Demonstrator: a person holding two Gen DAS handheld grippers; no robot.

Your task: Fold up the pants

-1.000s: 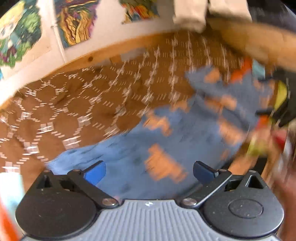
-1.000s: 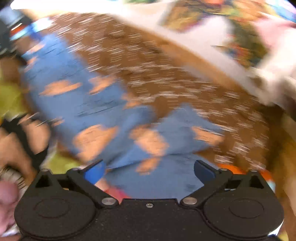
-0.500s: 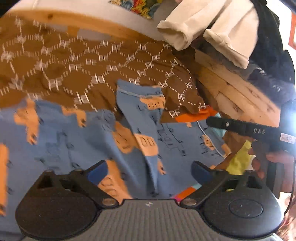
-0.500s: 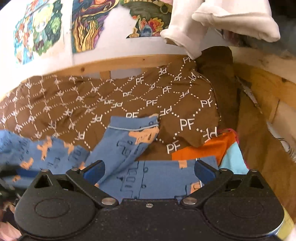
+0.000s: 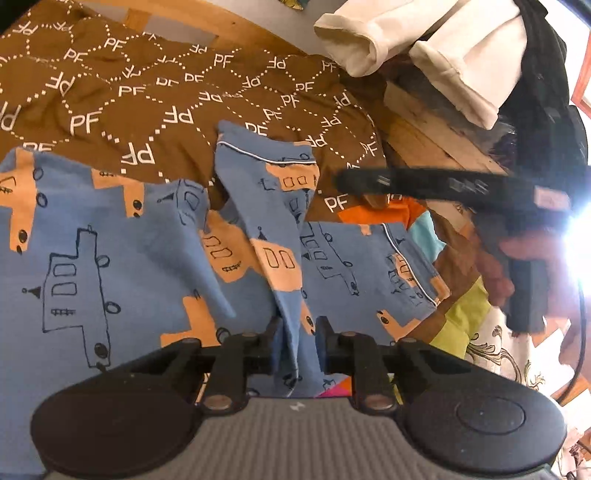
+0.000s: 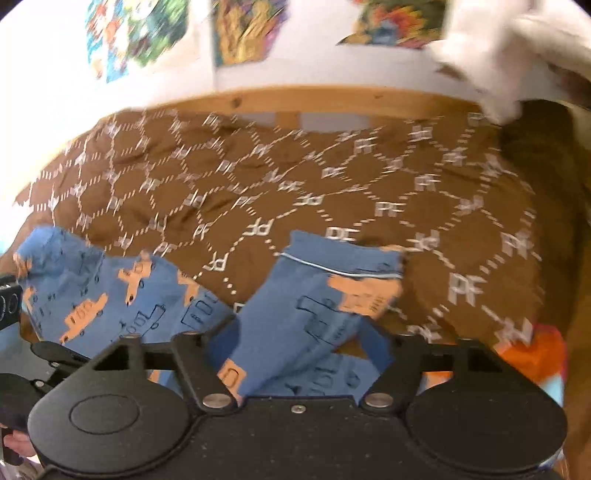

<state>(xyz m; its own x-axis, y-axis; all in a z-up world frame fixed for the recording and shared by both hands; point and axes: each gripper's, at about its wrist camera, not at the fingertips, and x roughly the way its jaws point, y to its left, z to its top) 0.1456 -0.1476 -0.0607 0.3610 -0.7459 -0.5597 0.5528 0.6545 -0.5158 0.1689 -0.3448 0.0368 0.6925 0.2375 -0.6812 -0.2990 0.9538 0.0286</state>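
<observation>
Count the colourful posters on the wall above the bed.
3, all in the right wrist view: one blurred blue-green poster at left, one yellow-purple poster in the middle, one multicoloured poster at right. More may lie outside the frame.

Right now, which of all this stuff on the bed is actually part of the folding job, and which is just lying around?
Part of the job:
- blue pants, with orange vehicle prints
- left gripper, pinching a fold of them
- right gripper, around a pant leg

Just lying about:
- brown blanket
- orange cloth
- cream garment
- wall posters
</observation>
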